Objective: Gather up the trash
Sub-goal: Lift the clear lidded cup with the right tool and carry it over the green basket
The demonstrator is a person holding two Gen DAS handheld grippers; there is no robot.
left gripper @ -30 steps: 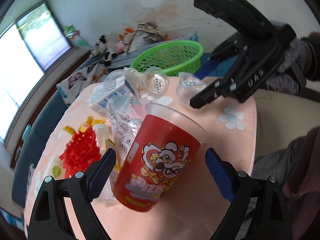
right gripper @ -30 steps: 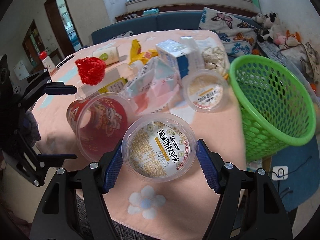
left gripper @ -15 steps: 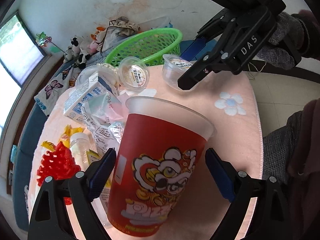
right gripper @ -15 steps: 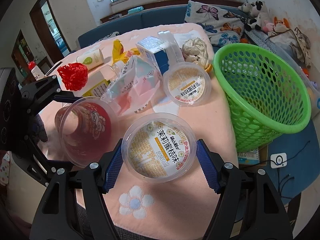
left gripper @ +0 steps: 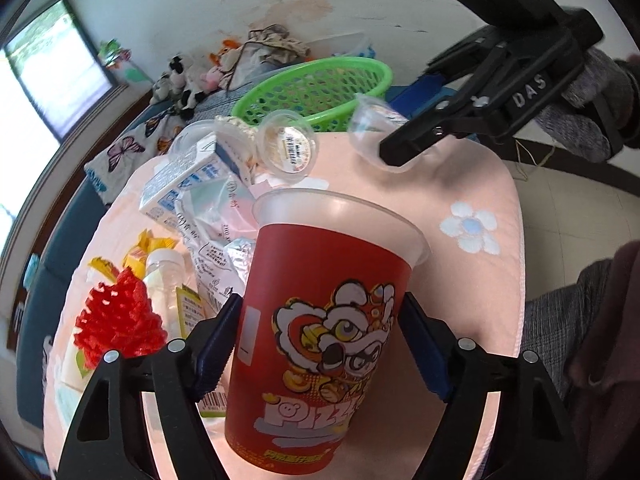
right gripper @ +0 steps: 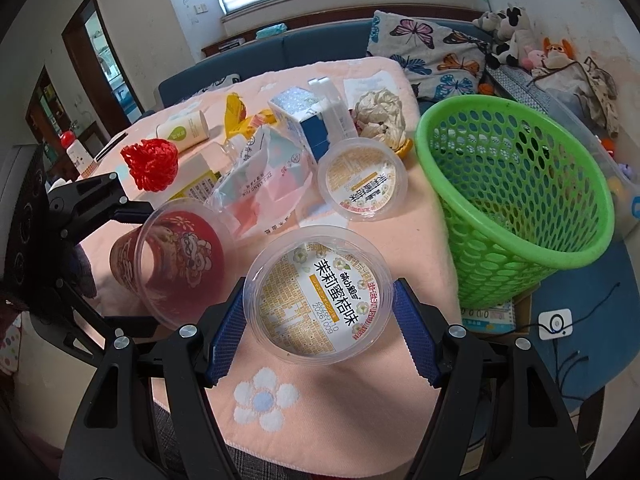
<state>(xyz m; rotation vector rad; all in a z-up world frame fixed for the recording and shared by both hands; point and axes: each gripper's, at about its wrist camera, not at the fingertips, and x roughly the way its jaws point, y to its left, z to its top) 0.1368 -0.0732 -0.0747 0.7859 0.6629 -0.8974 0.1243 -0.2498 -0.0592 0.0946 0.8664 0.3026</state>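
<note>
Left gripper [left gripper: 320, 344] has just been closing on the red pizza cup [left gripper: 320, 320], and its blue pads now press the cup's walls about midway up, with the cup tilted and its open mouth toward twelve o'clock. My right gripper [right gripper: 318, 312] pinches a clear plastic tub [right gripper: 316, 296] across its rim, printed lid facing me, above the pink counter [right gripper: 360, 400]. At two o'clock from that tub stands the green basket [right gripper: 516, 200], just beside the counter edge. I judge both pieces light and thin-walled: the cup will flex and could slip if squeezed near the soft rim, so mid-body is the better hold. The tub looks slick and springy, so a firm grip across its widest part suits it.
</note>
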